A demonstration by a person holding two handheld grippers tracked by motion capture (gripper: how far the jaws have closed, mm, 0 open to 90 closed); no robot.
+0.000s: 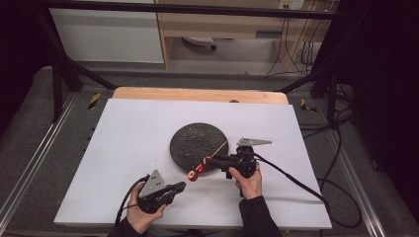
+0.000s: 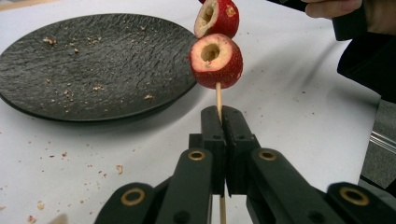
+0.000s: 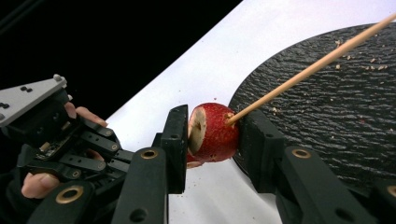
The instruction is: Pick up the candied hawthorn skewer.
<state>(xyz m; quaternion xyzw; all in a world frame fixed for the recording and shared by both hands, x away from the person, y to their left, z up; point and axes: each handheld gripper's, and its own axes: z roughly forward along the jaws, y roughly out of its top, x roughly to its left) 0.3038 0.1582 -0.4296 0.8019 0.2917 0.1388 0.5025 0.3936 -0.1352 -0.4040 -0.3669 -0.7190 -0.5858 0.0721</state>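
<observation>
Two red cored fruits [image 2: 216, 60] sit on one wooden skewer [image 3: 308, 70], over the desk [image 1: 123, 148] at the plate's [image 1: 190, 143] 5 o'clock. The plate holds crumbs alone. The left hand-held gripper [image 2: 221, 122] is clamped on the skewer's bare end. The right hand-held gripper [image 3: 212, 135] is clamped on the upper fruit [image 3: 212, 133]. Dark frame, grey floor and cables surround the desk.
</observation>
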